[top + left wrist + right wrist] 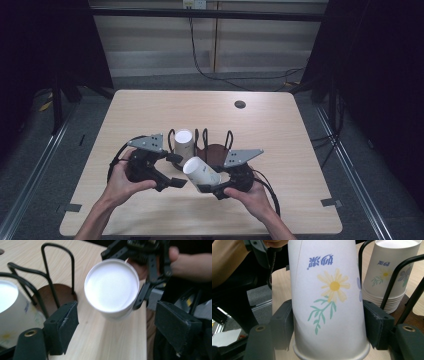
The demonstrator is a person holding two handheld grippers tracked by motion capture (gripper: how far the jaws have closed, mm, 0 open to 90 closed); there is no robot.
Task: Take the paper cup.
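The right gripper (207,189) was clamped on 1 white paper cup (201,171) (yellow flower print on its side), its 2 pads pressed against the cup's walls near the rim, holding it tilted above the table (150,107). The left gripper (175,170) hung just beside that cup with its jaws spread and nothing between them. Behind them, a stack of matching cups (183,144) stood upside down in a black wire rack (227,139).

A paper cup (328,302) printed with a yellow flower is clamped upside down between the two black pads of the right gripper (329,323), while a stack of matching cups (390,275) — behind black wire loops (404,265) — is seen at upper right.
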